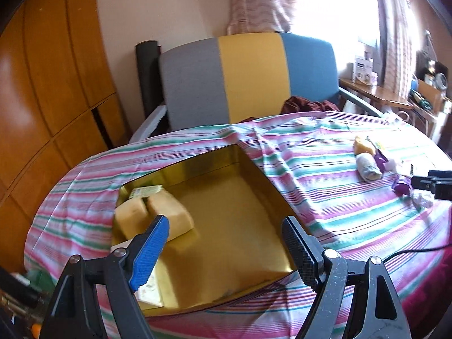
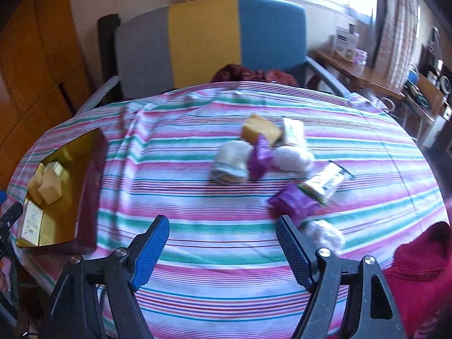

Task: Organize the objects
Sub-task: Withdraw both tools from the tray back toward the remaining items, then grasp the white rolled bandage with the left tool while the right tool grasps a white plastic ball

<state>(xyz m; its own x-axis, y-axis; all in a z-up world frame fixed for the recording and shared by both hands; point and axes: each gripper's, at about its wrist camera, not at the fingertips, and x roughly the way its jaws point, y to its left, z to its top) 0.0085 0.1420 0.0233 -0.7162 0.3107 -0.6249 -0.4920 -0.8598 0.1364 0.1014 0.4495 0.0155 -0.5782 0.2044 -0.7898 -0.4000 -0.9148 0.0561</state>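
- Left tongs (image 1: 226, 223): jaws seen apart, nothing between them, held over the gold box (image 1: 248, 197) in the left wrist view.
- Gold box: open top, shiny gold inside, set on the striped cloth (image 1: 325, 197) covering the counter, toward its left end.
- Inside the box: two tan blocks (image 1: 169, 212) side by side at the left wall, a pale printed packet (image 1: 148, 190) behind them at the back corner, another pale packet (image 1: 149, 291) at the near left corner, partly hidden by the blue pad.
- Right tongs (image 2: 223, 226): jaws seen apart, nothing clamped, over bare striped cloth in the right wrist view.
- Loose pile, mid-counter, well apart from the box: yellow block (image 2: 260, 130), pale packet (image 2: 293, 130) beside it, rolled whitish cloth (image 2: 230, 166), purple wrapper (image 2: 261, 155) touching the roll, white fluffy lump (image 2: 293, 158).
- Nearer the right tongs: silver-black wrapper (image 2: 327, 182), second purple wrapper (image 2: 293, 203) just beyond the right pad, white lump (image 2: 325, 233) right beside that pad; contact cannot be told.
- Behind the counter: chair (image 2: 203, 36) with grey, yellow and blue back panels, dark red cloth (image 2: 248, 75) on its seat.
- Red fabric (image 2: 421, 268) seen at the right edge of the right wrist view.
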